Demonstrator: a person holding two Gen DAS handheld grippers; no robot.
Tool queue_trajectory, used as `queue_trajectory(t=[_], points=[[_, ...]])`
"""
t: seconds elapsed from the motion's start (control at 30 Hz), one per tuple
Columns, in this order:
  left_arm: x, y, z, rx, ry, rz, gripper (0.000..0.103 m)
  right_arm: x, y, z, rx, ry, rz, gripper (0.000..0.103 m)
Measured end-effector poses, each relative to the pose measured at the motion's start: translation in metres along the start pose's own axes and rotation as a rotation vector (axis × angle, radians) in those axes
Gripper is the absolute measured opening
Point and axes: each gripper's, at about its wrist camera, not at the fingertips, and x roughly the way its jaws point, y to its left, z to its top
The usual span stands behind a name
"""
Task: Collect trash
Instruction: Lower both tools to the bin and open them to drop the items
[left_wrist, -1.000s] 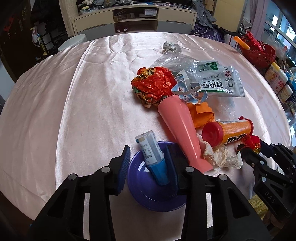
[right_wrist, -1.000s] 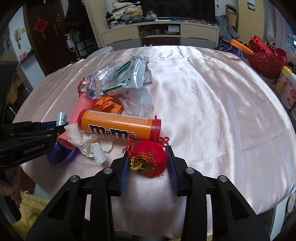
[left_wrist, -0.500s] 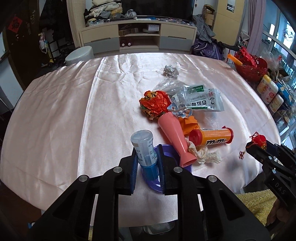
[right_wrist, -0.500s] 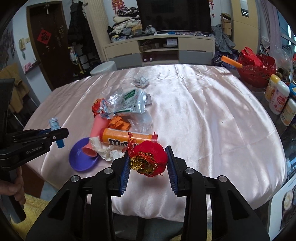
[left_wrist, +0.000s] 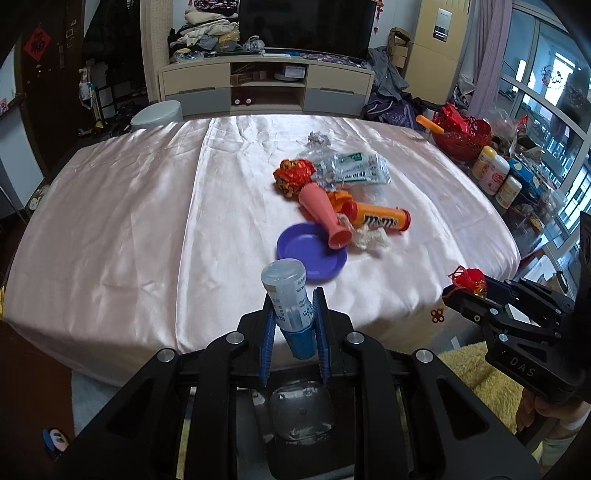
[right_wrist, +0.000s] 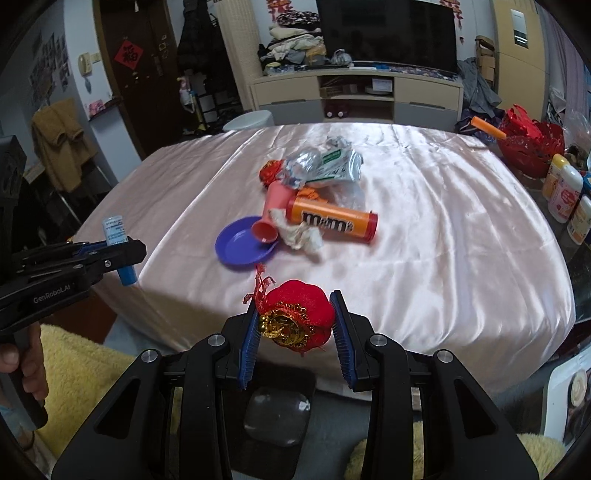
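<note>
Left gripper: jaws had just been closing, and now clamped on the tube, a small clear plastic cylinder with a printed label and a blue ribbed cap at its lower end, held upright and off the table. Right gripper: jaws pressed on the ornament, a soft red plush ball with a gold filigree medallion and a thin red tassel; it hung over the near table edge.

Step in hand, as I judged it: carrying two picked items away from the pile. No bin showed in either view, so I judged the next move to call for finding one, then opening each gripper over it.

Left on the satin cloth, which was glossy, pink and creased: a purple plate, shallow and smooth; a pink cone, rigid, its wide mouth resting on the plate rim; a crumpled tissue just beside it; an orange candy tube lying flat with red end caps; a foil packet; a crushed red wrapper.
</note>
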Motion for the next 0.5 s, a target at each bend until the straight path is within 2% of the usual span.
queue_trajectory(t=[0.3, 0.5], points=[[0.032, 0.001, -0.082, -0.016, 0.163, -0.058, 0.018, 0.033, 0.015, -0.059, 0.01, 0.156, 0.044, 0.037], [0.061, 0.005, -0.119, -0.047, 0.253, -0.089, 0.018, 0.059, 0.02, -0.084, 0.028, 0.222, 0.059, 0.037]])
